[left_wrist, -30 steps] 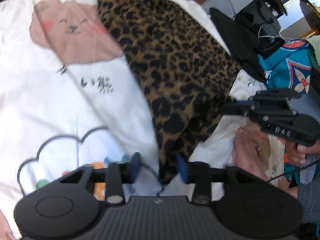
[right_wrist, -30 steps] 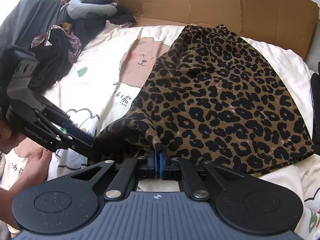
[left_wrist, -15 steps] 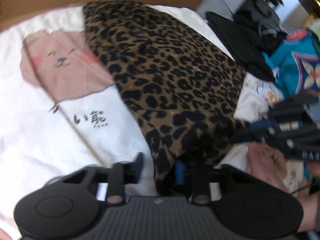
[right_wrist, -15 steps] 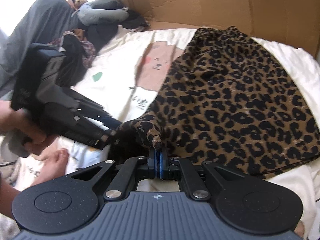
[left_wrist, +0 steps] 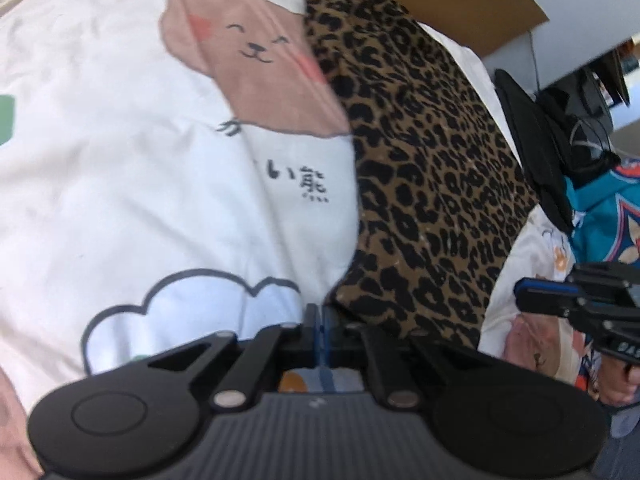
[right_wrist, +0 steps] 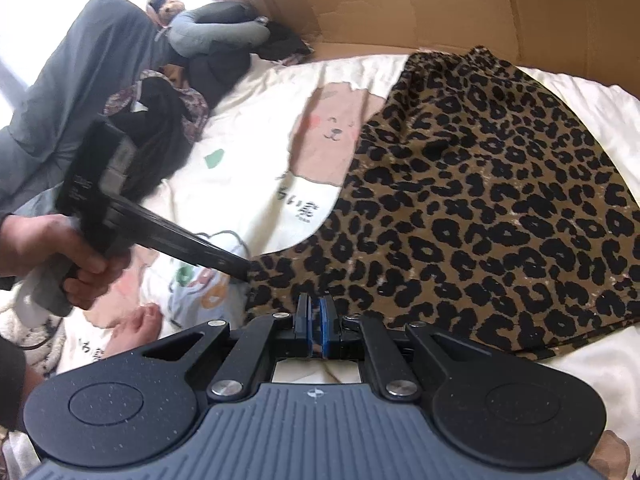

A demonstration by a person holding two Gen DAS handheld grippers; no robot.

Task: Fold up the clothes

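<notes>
While the leopard-print garment (right_wrist: 480,200) is lying spread on the white bedsheet (right_wrist: 248,184) with the bear drawing, both grippers are working at its near edge. The left gripper (left_wrist: 322,320) is showing its jaws pressed together, and the near-left corner of the cloth is sitting right at its tips; it seems to be pinching that corner, though the blur is making this a little uncertain. The right gripper (right_wrist: 316,320) is also showing its jaws pressed together, right at the near hem, but I cannot tell if any cloth is really caught between them.

If a fold is being made now, I judge it is going well only when both corners are held firmly and are travelling at the same height, so that the hem is staying straight and the cloth is not dragging on the sheet. It is better to lay the edge down gently and line it up with the far edge by the cardboard (right_wrist: 460,8).

The garment is looking like a skirt: brown with black spots, thin and soft, gathered at the far end and widening toward the near hem. It is lying mostly flat, with a few light wrinkles.
</notes>
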